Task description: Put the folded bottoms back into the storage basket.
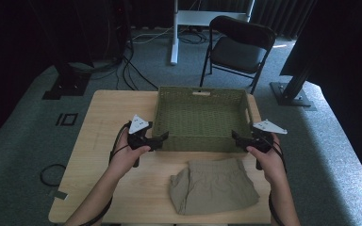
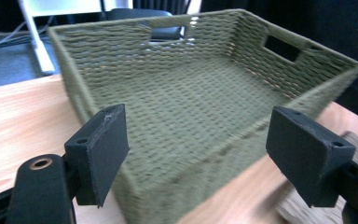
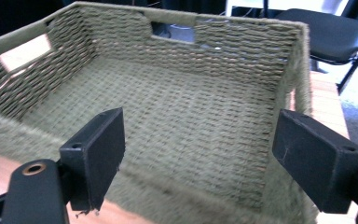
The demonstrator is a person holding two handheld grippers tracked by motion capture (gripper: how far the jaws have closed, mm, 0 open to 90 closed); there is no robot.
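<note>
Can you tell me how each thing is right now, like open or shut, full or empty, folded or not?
Woven green basket: empty, upright on the table.
Khaki shorts: folded, lying flat on the table in front of the basket.
Left gripper: open, holding nothing, at the basket's near left corner.
Right gripper: open, holding nothing, at the basket's near right corner.
Black folding chair: unfolded, nobody on it.
</note>
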